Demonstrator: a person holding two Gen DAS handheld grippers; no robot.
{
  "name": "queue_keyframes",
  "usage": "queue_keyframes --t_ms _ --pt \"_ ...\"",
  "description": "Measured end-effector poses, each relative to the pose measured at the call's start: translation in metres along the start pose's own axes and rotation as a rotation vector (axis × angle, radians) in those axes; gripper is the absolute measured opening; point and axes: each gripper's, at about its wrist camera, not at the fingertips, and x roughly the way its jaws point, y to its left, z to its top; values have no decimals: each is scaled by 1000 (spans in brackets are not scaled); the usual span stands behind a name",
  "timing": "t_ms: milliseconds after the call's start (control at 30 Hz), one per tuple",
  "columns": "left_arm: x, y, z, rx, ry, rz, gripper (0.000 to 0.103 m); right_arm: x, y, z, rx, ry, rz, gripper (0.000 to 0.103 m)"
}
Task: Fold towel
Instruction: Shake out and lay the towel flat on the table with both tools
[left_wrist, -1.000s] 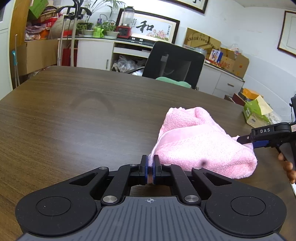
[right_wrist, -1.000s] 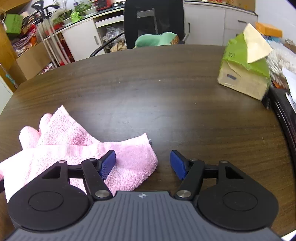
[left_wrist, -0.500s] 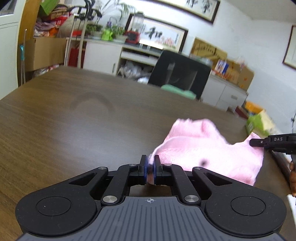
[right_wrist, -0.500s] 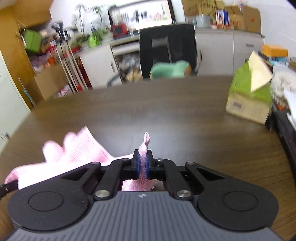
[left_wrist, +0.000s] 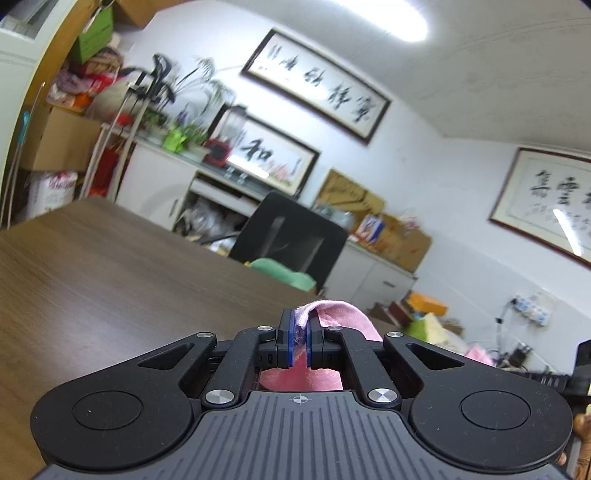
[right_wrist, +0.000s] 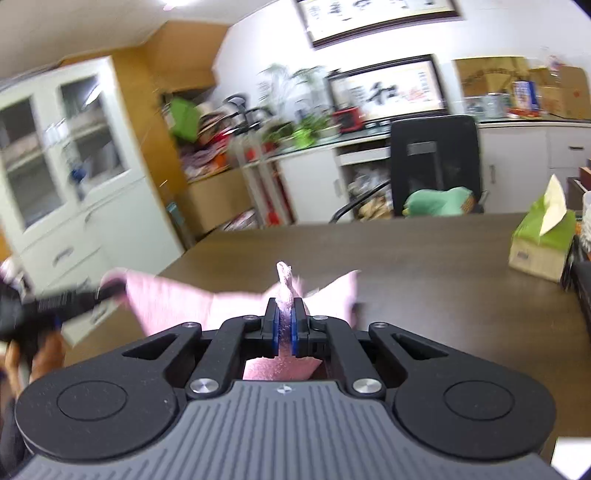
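Office room, cluttered: white cabinets, framed calligraphy on the walls, plants and a blender on the far sideboard.

Counter: dark wood grain, wide, bare over most of its visible top in both views.

Chair: black, at the far edge of the counter, with a green cushion on its seat.

Tissue box: green and tan, a sheet sticking up, at the far right of the counter.

Towel: pink terry, lifted off the counter and stretched between the two grippers. In the right wrist view it spans as a blurred sheet from the left gripper across to the right one; how far its lower edge hangs cannot be told.

Left gripper: closed on one corner of the towel, a fold of pink poking out above the blue pads and more cloth showing beneath them. Seen from the right wrist view at far left, blurred, a hand beneath it.

Right gripper: closed on another corner, a twisted tip of cloth standing upright above the pads.
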Motion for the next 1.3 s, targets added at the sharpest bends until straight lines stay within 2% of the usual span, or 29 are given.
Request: queue_keyframes --t_ms 100,267,333,400,467,500,567,667,767,800,833,900,967,1100,1167,1233,1300 --pt "-39 6 -21 69 52 -27 5 -30 20 -41 -10 67 74 7" --pt "-75 12 -53 173 169 -13 7 -64 42 -101 6 183 85 14" --pt "-80 13 -59 197 187 3 8 -78 45 -118 19 211 91 17" --pt "-89 16 -64 209 192 17 11 -96 48 -127 34 195 90 26" --pt "-101 19 -62 226 182 -3 16 -114 49 -128 47 142 67 64" --pt "-106 19 -61 234 170 -11 20 -122 50 -127 50 111 51 70" --pt "-115 18 -59 248 151 -26 25 -131 40 -119 77 57 29 71" --pt "-136 8 -50 284 103 -43 31 -126 18 -102 172 9 42 72" --pt "-142 -3 -43 331 79 -28 50 -110 6 -94 233 9 41 75" --pt "-137 -8 -38 344 76 -20 61 -101 0 -97 254 18 48 76" --pt "-130 -11 -33 355 75 -13 65 -92 -1 -94 270 21 53 77" --pt "-117 -19 -23 377 71 1 65 -68 -4 -87 311 35 82 78" --pt "-92 -17 -14 358 98 -8 65 -44 -8 -80 360 57 119 80" --pt "-29 -19 -7 315 207 16 65 16 -14 -83 496 176 238 81" --pt "-12 -13 -16 284 260 22 65 42 -6 -95 517 277 322 81" --pt "0 -10 -21 262 292 35 65 49 7 -106 504 327 380 82" --pt "6 -8 -25 248 310 43 65 42 21 -113 461 359 519 83"
